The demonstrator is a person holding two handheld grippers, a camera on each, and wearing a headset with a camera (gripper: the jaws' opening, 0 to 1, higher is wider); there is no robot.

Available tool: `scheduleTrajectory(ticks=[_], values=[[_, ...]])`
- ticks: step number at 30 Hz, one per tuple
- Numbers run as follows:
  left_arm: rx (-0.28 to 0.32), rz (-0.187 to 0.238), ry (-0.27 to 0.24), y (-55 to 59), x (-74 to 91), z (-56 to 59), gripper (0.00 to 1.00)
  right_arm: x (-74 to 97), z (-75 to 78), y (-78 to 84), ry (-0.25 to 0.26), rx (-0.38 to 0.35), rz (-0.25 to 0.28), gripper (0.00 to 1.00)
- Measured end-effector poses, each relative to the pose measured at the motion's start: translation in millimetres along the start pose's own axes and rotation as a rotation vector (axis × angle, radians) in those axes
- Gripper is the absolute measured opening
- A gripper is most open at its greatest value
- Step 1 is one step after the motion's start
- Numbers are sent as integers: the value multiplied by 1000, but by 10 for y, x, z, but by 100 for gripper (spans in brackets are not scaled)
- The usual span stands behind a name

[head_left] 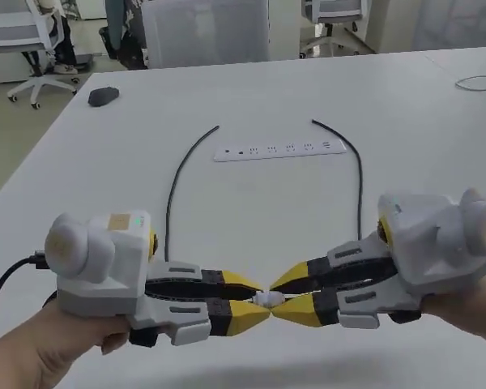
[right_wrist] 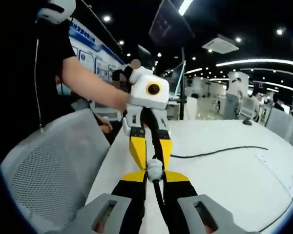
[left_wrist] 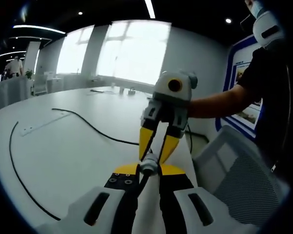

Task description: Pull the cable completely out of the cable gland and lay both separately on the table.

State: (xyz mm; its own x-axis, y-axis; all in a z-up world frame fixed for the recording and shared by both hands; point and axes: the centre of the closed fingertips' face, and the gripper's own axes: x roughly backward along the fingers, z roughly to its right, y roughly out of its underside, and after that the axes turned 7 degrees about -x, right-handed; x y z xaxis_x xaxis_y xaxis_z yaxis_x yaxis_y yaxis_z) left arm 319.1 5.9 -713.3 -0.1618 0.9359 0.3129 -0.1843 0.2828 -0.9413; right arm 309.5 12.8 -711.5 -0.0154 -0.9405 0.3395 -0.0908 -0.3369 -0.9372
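A small white cable gland point(head_left: 264, 300) hangs above the table's near edge, caught between two grippers that meet tip to tip. My left gripper point(head_left: 253, 302) comes in from the left, its yellow tips shut on the gland point(left_wrist: 149, 167). My right gripper point(head_left: 277, 301) comes in from the right. In the right gripper view a short black cable point(right_wrist: 159, 192) runs from the gland point(right_wrist: 155, 169) back between the shut jaws. I cannot tell exactly where the gland ends and the cable begins.
A white power strip point(head_left: 279, 150) lies mid-table, with long black cables curving toward me at its left point(head_left: 173, 186) and right point(head_left: 360, 174). A dark mouse point(head_left: 104, 96) sits far left. A mesh chair point(right_wrist: 49, 161) stands beside the table's edge.
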Motion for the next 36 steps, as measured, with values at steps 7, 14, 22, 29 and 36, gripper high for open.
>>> scheduleTrajectory(ticks=[7,14,22,29,36], values=[[-2,0,-8,-5,-3,20,15,10,-8,27,16,5,-31,8],[-8,-16,-30,26,57,12,15,97,54,198,61,-28,-116,9],[-17,-24,-31,29,44,39,15,90,38,158,69,-22,-109,1],[-32,-36,-41,33,55,44,14,150,31,232,94,-10,-142,0],[-38,-29,-49,22,81,75,14,411,97,434,181,-88,-173,0]])
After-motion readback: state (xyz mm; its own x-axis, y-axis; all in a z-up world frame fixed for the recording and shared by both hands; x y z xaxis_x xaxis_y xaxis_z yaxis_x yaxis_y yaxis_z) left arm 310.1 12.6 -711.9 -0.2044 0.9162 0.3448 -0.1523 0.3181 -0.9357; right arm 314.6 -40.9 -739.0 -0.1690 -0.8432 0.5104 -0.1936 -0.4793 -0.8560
